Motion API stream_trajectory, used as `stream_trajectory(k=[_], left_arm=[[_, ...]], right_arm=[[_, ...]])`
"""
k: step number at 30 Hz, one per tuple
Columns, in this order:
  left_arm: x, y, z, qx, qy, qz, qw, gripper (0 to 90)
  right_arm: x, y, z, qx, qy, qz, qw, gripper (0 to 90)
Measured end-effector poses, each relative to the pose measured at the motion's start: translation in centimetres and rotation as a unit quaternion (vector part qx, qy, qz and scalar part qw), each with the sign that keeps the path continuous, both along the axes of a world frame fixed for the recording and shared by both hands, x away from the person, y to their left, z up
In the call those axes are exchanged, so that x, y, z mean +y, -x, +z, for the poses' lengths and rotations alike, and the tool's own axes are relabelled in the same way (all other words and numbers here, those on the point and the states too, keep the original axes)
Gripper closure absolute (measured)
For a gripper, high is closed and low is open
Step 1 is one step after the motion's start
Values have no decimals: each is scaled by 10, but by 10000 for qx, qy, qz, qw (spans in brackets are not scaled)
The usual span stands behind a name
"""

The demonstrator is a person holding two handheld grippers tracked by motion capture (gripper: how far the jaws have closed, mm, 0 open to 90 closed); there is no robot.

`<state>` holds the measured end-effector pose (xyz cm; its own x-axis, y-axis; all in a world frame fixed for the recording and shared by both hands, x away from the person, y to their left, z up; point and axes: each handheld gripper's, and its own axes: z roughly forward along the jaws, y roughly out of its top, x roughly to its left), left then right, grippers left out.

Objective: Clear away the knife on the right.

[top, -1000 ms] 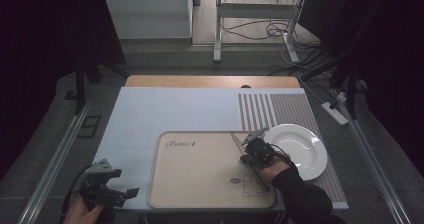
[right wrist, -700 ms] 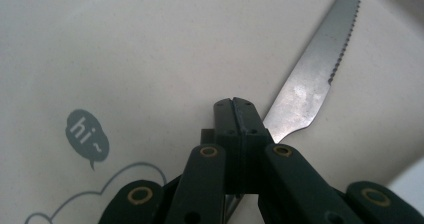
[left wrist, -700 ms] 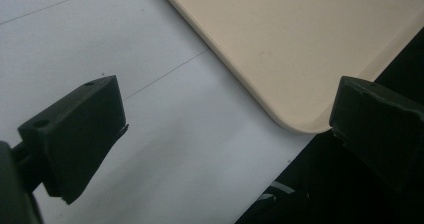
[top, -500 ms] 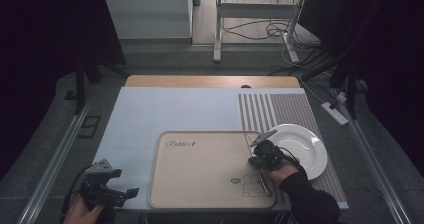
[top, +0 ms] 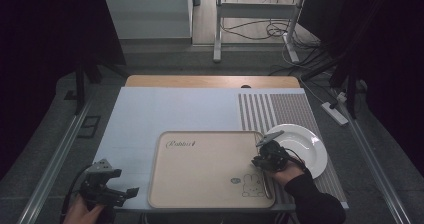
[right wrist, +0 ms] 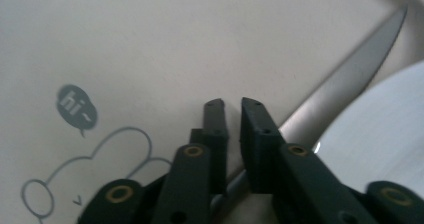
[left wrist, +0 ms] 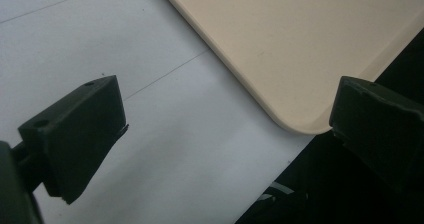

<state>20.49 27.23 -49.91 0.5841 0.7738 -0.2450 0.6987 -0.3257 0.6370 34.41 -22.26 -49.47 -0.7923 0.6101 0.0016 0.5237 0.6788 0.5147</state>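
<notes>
A beige tray (top: 200,174) printed with a rabbit lies on the pale mat, with a white plate (top: 306,145) just to its right. My right gripper (top: 261,160) hovers low over the tray's right edge. In the right gripper view its jaws (right wrist: 234,104) have just been opening and stand a narrow gap apart with nothing between them. A steel knife (right wrist: 345,79) lies on the tray beneath them, beside the plate (right wrist: 380,134), blade pointing away. My left gripper (top: 125,184) rests at the table's front left corner, open wide (left wrist: 225,129) near the tray's corner (left wrist: 300,44).
The pale mat (top: 175,114) has a grey striped section (top: 275,109) at the right, under the plate. A strip of wooden tabletop (top: 210,81) shows at the back. Beyond the table are dark floor, table legs and cables.
My right gripper has shifted right along the tray toward the plate. My left gripper has stayed where it was.
</notes>
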Motion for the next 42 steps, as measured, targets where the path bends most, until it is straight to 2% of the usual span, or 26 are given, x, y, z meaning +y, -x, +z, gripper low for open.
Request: stream_trajectory(k=[2,7,11,17,19,23,25,29,31,34,42], left_arm=[[0,0,0,2,3,2,10000,15],[0,0,0,2,11,3,10000,16],[0,0,0,5,14,5,10000,15],[0,0,0,6,13,9,10000,15],[0,0,0,7,11,9,10000,15],[0,0,0,12,-7,7,10000,16],[0,0,0,14,-7,9,10000,15],[0,0,0,14,-7,9,10000,15],[0,0,0,14,-8,8,10000,15],[0,0,0,14,0,10,10000,15],[0,0,0,12,15,13,10000,15]], right_arm=[[2,2,3,-97,-81,88,9999,729],[6,4,7,-223,-184,79,9995,600],[6,6,13,-109,-584,77,9982,464],[9,9,16,-261,-528,102,9982,302],[9,10,17,-304,-493,51,9983,296],[5,13,19,-459,-644,-90,9968,200],[1,15,19,-500,-753,-196,9957,121],[-3,15,16,-489,-781,-239,9955,82],[-6,15,15,-476,-770,-284,9955,25],[-10,15,14,-534,-769,-366,9949,0],[-17,18,11,-481,-869,-429,9941,0]])
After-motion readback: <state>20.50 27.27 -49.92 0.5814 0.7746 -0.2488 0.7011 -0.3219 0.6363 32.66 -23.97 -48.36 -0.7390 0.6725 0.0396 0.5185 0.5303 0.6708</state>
